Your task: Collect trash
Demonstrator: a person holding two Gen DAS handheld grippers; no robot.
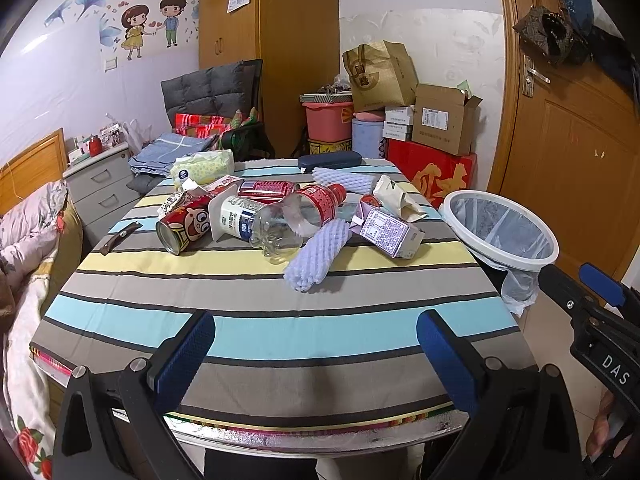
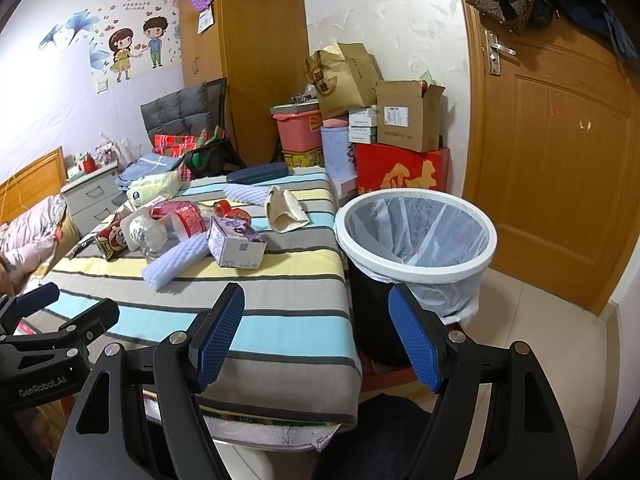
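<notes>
Striped table [image 1: 280, 320] near edge bare, trash bin [image 2: 416, 232] beside its right edge, left claw [image 1: 316, 344] and right claw [image 2: 316, 332] both spread apart, empty

The trash bin [image 1: 504, 228] shows only its rim and liner in the left wrist view, its body hidden below the surface's right edge. The red can [image 2: 230, 209] lies half hidden behind the purple carton [image 2: 236, 246]. Carton print is too small to read.
</notes>
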